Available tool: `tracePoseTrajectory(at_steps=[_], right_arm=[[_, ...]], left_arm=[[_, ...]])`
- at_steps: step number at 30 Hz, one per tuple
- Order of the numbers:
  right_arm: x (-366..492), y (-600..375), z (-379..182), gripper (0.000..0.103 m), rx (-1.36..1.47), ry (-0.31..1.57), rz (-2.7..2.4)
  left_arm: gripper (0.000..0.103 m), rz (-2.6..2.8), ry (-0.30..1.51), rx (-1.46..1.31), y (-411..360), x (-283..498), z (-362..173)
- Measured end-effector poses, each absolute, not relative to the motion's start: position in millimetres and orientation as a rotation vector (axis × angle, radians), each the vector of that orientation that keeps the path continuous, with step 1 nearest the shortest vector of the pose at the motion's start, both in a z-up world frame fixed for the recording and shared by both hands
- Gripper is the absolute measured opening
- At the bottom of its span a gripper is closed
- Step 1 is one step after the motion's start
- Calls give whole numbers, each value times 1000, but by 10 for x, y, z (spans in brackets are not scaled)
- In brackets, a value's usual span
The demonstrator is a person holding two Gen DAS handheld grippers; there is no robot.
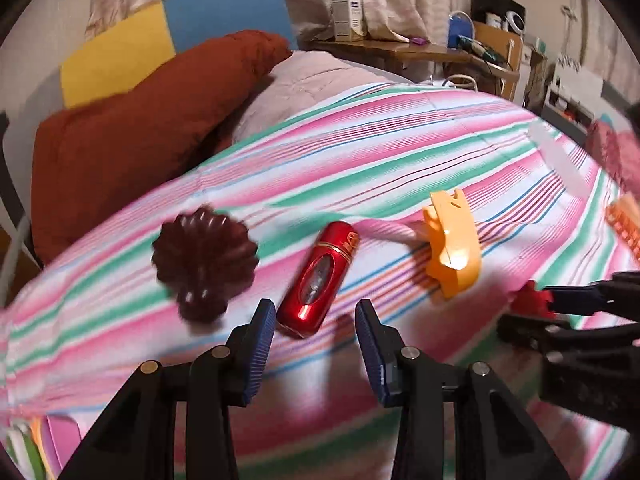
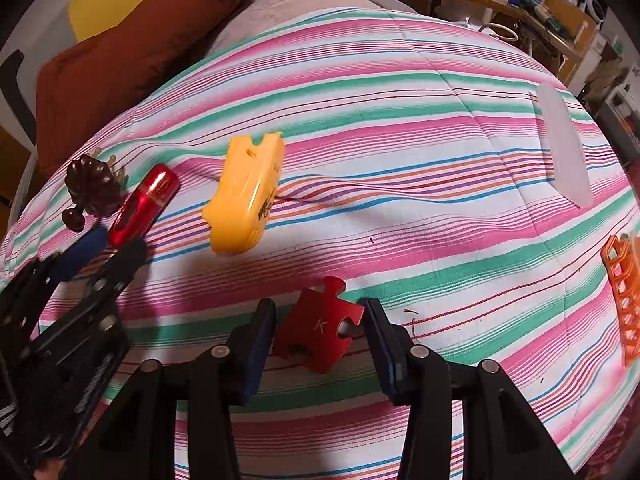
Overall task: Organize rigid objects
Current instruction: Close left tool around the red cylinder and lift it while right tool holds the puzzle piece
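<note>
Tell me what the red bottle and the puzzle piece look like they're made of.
Red bottle: probably metal or metallised plastic, glossy, with sharp highlights and gold bands. Puzzle piece: likely foam or matte plastic, flat red with no shine.

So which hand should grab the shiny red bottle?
Probably the left. The left gripper is open with the red bottle right at its fingertips. The right gripper already holds the puzzle piece.

A bed (image 2: pixel 400 92) under a striped cover carries a yellow plastic piece (image 2: pixel 244 196); left of it lie a red bottle (image 2: pixel 144 206) and a dark brown brush (image 2: pixel 94 190), right of it a clear lid (image 2: pixel 566 148) and an orange basket (image 2: pixel 626 296)
</note>
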State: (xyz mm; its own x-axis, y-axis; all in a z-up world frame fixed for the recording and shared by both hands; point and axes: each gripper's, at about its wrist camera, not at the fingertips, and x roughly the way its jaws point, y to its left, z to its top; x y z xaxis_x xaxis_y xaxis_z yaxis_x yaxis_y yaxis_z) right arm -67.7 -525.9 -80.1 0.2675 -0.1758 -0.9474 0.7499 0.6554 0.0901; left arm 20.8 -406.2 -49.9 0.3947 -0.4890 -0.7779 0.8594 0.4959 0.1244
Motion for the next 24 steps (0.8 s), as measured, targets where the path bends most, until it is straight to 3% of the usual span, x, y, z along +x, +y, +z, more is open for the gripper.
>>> tracePoseTrajectory(at_steps=[10,24], right_arm=[[-672,-5229,-807,48,602,1131,-686],[-666,-5200,-832,48,587,1129,-689]], left_arm=[[25,-1004,710,582,-4051,86,-578],[28,-1051,787,518,-3463,-277,-513]])
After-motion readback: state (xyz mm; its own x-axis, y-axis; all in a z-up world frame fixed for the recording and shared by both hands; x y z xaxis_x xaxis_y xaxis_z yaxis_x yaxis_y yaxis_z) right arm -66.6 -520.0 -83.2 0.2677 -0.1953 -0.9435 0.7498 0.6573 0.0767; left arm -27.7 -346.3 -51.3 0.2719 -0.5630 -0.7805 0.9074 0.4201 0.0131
